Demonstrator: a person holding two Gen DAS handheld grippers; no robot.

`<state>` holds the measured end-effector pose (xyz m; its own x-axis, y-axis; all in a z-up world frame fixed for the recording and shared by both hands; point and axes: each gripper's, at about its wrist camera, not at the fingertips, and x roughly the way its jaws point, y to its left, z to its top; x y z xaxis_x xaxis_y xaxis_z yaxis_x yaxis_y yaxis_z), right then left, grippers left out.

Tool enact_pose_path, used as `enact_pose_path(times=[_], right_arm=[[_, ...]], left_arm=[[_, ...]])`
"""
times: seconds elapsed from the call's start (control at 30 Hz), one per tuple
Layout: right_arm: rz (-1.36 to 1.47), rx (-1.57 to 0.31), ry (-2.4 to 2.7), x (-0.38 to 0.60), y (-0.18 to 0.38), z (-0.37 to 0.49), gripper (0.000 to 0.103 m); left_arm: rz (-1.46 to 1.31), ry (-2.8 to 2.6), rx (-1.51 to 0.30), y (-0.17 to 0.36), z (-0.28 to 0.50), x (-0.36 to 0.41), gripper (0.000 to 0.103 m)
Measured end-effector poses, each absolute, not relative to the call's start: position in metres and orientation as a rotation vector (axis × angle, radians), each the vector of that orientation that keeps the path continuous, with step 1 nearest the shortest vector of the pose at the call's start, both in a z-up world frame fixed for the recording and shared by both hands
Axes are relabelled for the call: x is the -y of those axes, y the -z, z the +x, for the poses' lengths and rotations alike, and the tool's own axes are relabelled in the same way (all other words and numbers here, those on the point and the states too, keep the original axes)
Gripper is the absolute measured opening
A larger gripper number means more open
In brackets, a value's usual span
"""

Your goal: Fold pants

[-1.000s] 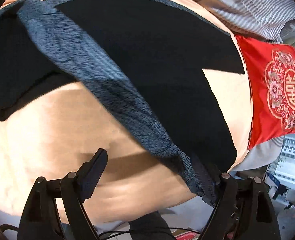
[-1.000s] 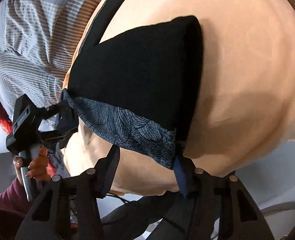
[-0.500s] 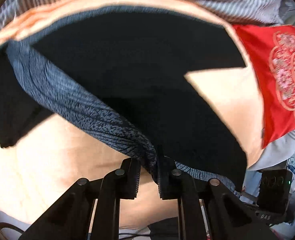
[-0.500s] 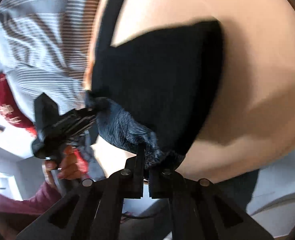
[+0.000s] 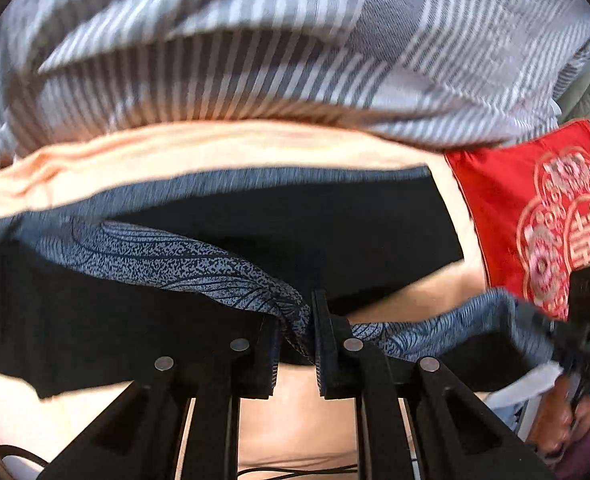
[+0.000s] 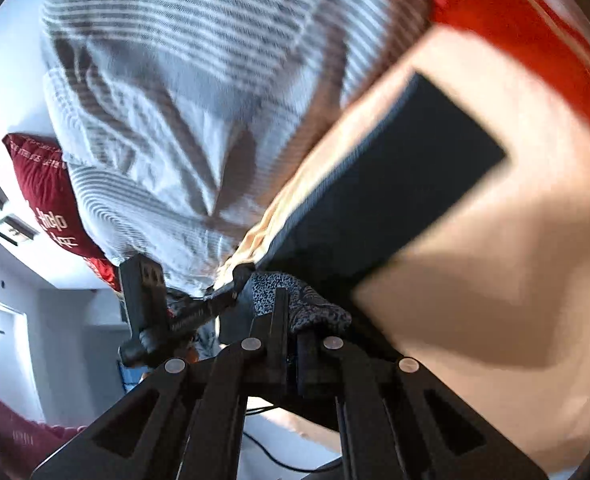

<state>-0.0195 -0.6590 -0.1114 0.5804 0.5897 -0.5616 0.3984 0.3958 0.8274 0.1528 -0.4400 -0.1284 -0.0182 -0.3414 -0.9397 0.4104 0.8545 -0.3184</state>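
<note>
Left wrist view: left tongs (image 5: 295, 334) clamped on the patterned waistband (image 5: 183, 260) of the pants (image 5: 295, 224); right tongs (image 6: 291, 322) likewise pinching it, just beside. From the waistband, black legs run away across the peach bed sheet (image 5: 215, 148) toward the striped duvet (image 5: 295, 60). Fold axis likely crosswise to the legs.

You have one pair of black pants (image 5: 335, 232) with one patterned blue waistband (image 5: 167, 258) before you, on one peach sheet (image 5: 215, 152). Two grippers: your left gripper (image 5: 295, 344) and your right gripper (image 6: 291, 344). One grey striped duvet (image 5: 295, 60) lies behind. Two red cushions: one bright red cushion (image 5: 535, 208) and one dark red cushion (image 6: 43, 188).
</note>
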Motion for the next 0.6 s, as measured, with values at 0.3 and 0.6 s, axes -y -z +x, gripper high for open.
enact_pose_path(times=[0.3, 0.6], right_arm=[[1.141, -1.187, -0.010, 0.704, 0.177, 0.076, 0.003], [1.130, -1.235, 0.085, 0.717, 0.207, 0.094, 0.008]], left_arm=[[0.131, 0.529, -1.485, 0.158, 0.201, 0.479, 0.018], [0.089, 0.537, -1.407, 0.110, 0.205, 0.438, 0.072]])
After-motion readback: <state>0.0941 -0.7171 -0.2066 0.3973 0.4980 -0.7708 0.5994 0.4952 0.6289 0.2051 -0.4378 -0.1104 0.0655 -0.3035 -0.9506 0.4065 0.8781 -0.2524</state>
